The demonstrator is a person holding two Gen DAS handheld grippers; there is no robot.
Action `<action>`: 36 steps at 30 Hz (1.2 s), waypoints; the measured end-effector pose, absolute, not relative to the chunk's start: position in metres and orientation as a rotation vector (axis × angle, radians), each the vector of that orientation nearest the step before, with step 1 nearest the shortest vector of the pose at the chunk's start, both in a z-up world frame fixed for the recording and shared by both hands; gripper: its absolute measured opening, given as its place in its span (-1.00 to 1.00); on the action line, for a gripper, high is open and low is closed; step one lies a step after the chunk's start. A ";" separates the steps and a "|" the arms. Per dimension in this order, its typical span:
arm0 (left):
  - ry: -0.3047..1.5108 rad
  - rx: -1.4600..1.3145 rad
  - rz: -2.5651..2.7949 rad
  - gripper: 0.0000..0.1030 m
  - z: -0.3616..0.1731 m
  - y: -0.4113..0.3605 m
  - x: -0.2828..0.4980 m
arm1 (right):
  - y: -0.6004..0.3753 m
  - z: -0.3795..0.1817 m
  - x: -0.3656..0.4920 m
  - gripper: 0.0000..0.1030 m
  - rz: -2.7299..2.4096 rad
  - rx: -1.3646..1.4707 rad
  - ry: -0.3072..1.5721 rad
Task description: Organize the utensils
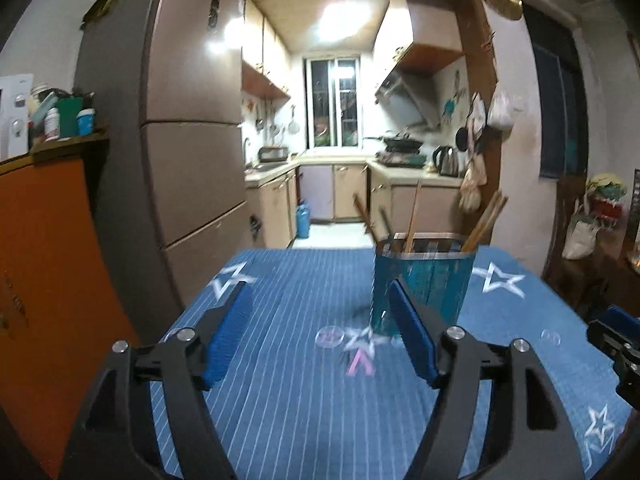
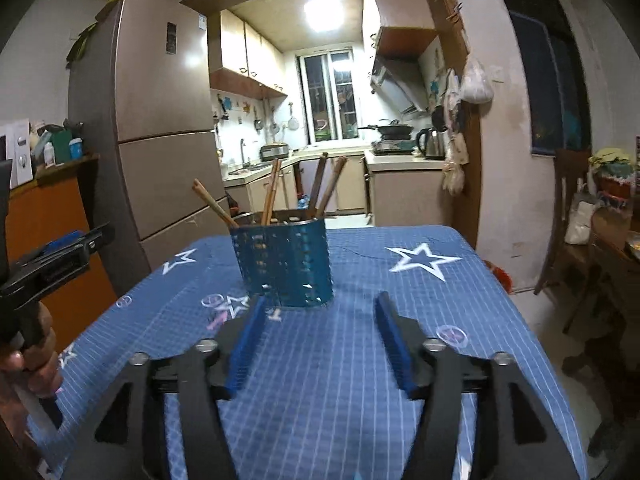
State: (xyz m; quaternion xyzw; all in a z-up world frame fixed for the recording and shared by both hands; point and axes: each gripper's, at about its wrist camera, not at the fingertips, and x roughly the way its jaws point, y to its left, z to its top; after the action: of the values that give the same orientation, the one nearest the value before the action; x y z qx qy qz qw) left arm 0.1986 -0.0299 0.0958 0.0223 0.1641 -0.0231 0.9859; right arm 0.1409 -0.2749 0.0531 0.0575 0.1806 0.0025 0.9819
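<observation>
Partly blurred: chopsticks (image 2: pixel 272 196) in holder (image 2: pixel 286 264), lower ends hidden.

Left gripper (image 1: pixel 320 320) level, pointing forward, blue-padded fingers (image 1: pixel 230 332) spread wide, nothing between. Right gripper (image 2: pixel 318 330) same pose, jaws wide apart, pads (image 2: pixel 394 344) bare. In the right wrist view the left gripper (image 2: pixel 60 254) sits at the left edge, side-on, person's left hand (image 2: pixel 34 360) wrapped round its handle.
</observation>
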 end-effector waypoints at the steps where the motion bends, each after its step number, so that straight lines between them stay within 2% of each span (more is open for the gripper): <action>1: 0.335 0.049 -0.030 0.38 0.092 -0.028 0.192 | -0.273 0.050 0.131 0.34 0.002 0.121 0.353; 5: 0.331 0.073 0.007 0.55 0.082 -0.025 0.167 | -0.267 0.047 0.106 0.71 -0.017 0.109 0.324; 7: 0.329 0.088 0.008 0.79 0.078 -0.027 0.154 | -0.263 0.047 0.095 0.91 -0.022 0.092 0.311; 10: 0.307 0.100 0.011 0.89 0.074 -0.031 0.136 | -0.257 0.049 0.075 0.91 -0.060 0.073 0.283; 24: 0.383 0.112 -0.033 0.89 0.067 -0.040 0.107 | -0.256 0.047 0.052 0.91 -0.100 0.059 0.311; 36: 0.359 0.131 -0.073 0.89 0.063 -0.053 0.090 | -0.254 0.048 0.049 0.91 -0.118 0.041 0.312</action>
State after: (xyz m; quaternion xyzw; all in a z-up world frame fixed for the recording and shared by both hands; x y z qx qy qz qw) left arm 0.0901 -0.0529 0.0627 0.0652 0.1782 -0.0365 0.9812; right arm 0.0489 -0.2544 0.0476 0.0206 0.1555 -0.0585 0.9859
